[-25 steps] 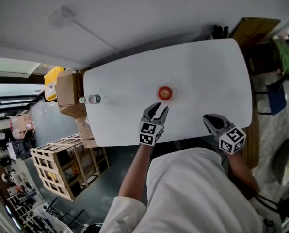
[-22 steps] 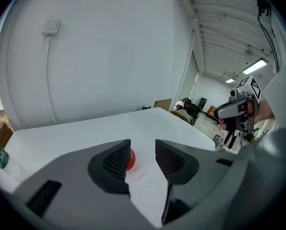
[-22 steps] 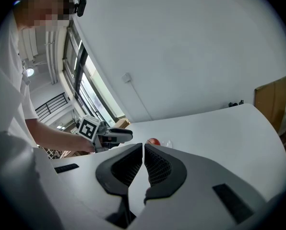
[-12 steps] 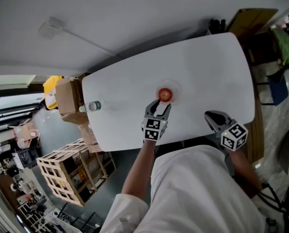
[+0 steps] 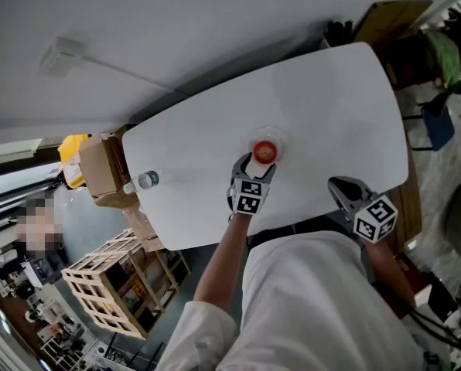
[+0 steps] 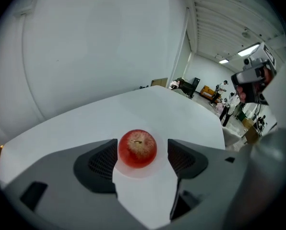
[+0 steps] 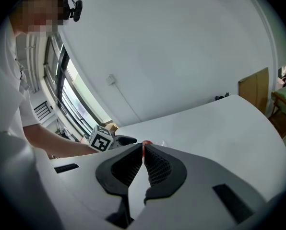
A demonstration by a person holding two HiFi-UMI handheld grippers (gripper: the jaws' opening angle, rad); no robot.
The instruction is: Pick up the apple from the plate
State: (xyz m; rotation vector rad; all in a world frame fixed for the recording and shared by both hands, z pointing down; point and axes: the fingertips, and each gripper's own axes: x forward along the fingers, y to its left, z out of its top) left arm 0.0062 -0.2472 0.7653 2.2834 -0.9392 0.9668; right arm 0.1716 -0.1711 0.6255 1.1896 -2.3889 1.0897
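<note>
A red apple (image 5: 264, 151) sits on a small clear plate (image 5: 279, 139) near the middle of the white table (image 5: 331, 114). My left gripper (image 5: 255, 163) is down at the plate, its jaws opening, one on each side of the apple. In the left gripper view the apple (image 6: 137, 148) lies between the dark pads (image 6: 103, 161) of the left gripper (image 6: 142, 151), with a thin gap on the right side, on the plate (image 6: 139, 172). My right gripper (image 5: 335, 185) hovers over the table's near edge, to the right. Its jaws are together in the right gripper view (image 7: 143, 150), with nothing between them.
A plastic bottle (image 5: 143, 181) lies at the table's left end. Cardboard boxes (image 5: 99, 165) and a wooden crate (image 5: 110, 284) stand on the floor to the left. A chair with clothes (image 5: 435, 122) is beyond the right end.
My left gripper has moved forward and down to the plate, and its jaws have spread around the apple. The right gripper has stayed at the table's near edge.
</note>
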